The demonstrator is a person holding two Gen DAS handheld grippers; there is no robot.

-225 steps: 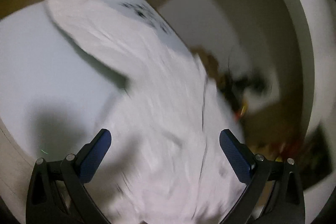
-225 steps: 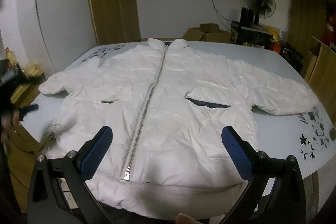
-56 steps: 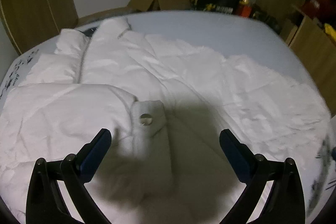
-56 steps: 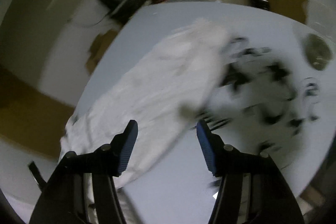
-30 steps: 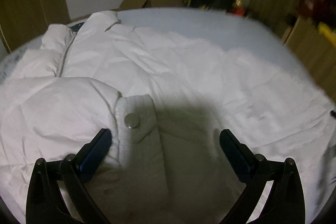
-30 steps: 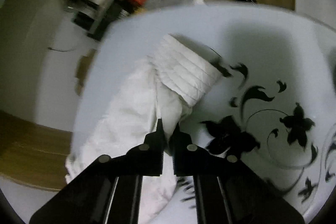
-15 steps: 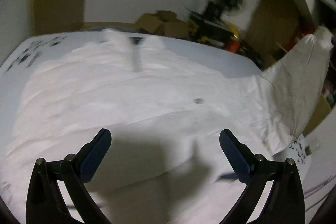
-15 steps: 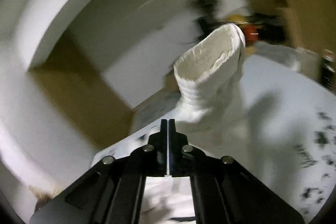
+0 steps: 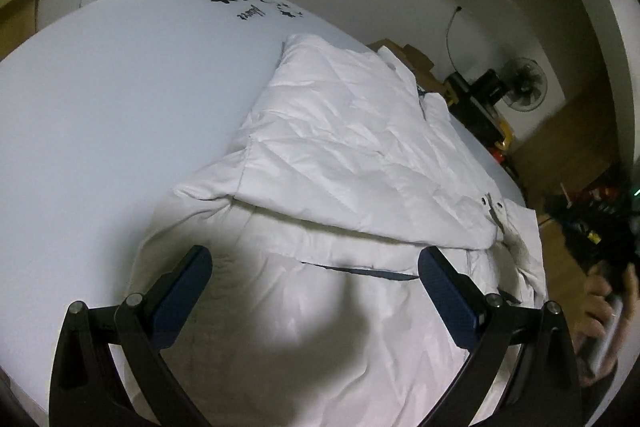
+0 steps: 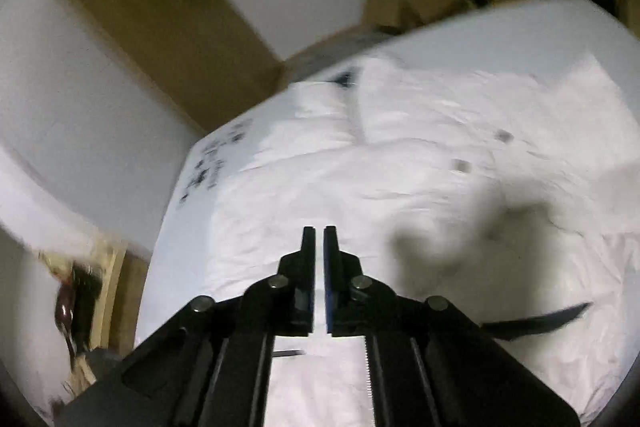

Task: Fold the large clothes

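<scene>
Right hand-held gripper (image 10: pixel 314 239) just cracking apart, pinching nothing; sleeve (image 9: pixel 360 163) now across jacket (image 9: pixel 320 307), left hand-held gripper (image 9: pixel 316 291) spread, hem at 6 o'clock next.

White quilted jacket (image 9: pixel 344 163) lies flat on the table — one sleeve folded across.

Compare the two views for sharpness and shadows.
Left wrist view: mostly sharp, fisheye-bent, dim, with a soft dark shadow on the white jacket between the left gripper jaws. Right wrist view: motion-smeared throughout, shadow blotches on the jacket, only the right gripper crisp.
</scene>
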